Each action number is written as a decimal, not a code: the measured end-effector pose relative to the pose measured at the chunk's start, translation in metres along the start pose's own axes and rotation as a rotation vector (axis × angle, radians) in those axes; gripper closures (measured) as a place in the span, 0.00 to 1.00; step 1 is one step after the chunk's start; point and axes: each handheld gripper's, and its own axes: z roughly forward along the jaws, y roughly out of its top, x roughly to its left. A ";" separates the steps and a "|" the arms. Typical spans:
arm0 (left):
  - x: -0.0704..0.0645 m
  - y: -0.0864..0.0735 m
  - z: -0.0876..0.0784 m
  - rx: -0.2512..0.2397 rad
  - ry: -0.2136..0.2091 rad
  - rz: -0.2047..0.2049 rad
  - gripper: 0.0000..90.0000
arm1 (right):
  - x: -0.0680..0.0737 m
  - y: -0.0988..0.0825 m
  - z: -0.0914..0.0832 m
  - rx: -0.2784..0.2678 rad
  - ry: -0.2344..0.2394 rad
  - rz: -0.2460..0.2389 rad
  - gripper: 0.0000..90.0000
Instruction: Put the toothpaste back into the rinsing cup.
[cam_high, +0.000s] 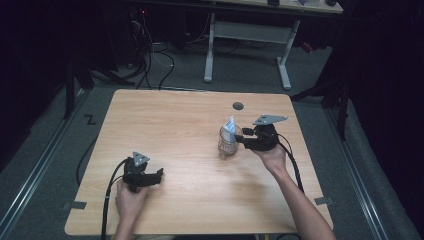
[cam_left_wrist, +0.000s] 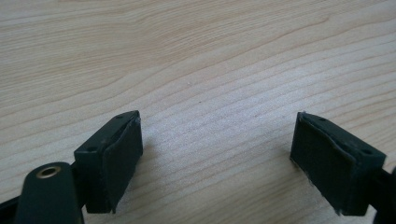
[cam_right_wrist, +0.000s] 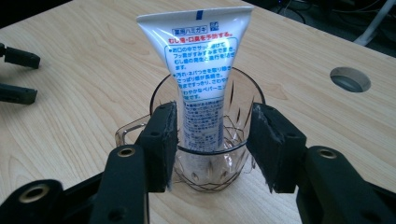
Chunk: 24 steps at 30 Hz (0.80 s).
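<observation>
A clear glass cup (cam_high: 227, 146) stands right of the table's middle, with a white toothpaste tube (cam_high: 230, 125) upright in it. In the right gripper view the tube (cam_right_wrist: 201, 60) carries blue and red print and leans on the cup's (cam_right_wrist: 243, 93) far rim. My right gripper (cam_high: 240, 136) is open at the cup's right side. Its jaws (cam_right_wrist: 214, 140) straddle the tube at rim height, with a small gap on each side. My left gripper (cam_high: 160, 172) is open near the front left, over bare wood (cam_left_wrist: 217, 158), holding nothing.
The wooden table (cam_high: 175, 120) has a round cable hole (cam_high: 238, 106) near its far edge, behind the cup. Past the table stand a white desk frame (cam_high: 250, 40) and floor cables (cam_high: 155, 60). The left gripper's jaw tips (cam_right_wrist: 18, 74) show far off in the right gripper view.
</observation>
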 end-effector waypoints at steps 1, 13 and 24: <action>0.000 0.000 0.000 0.000 0.000 0.000 0.19 | -0.001 -0.001 -0.002 -0.006 -0.001 0.008 0.57; 0.000 0.000 0.000 0.000 0.000 0.000 0.19 | -0.009 -0.008 -0.022 -0.053 -0.022 0.055 0.56; 0.000 0.000 0.000 0.000 0.000 0.000 0.19 | -0.019 -0.020 -0.038 -0.082 -0.037 0.106 0.56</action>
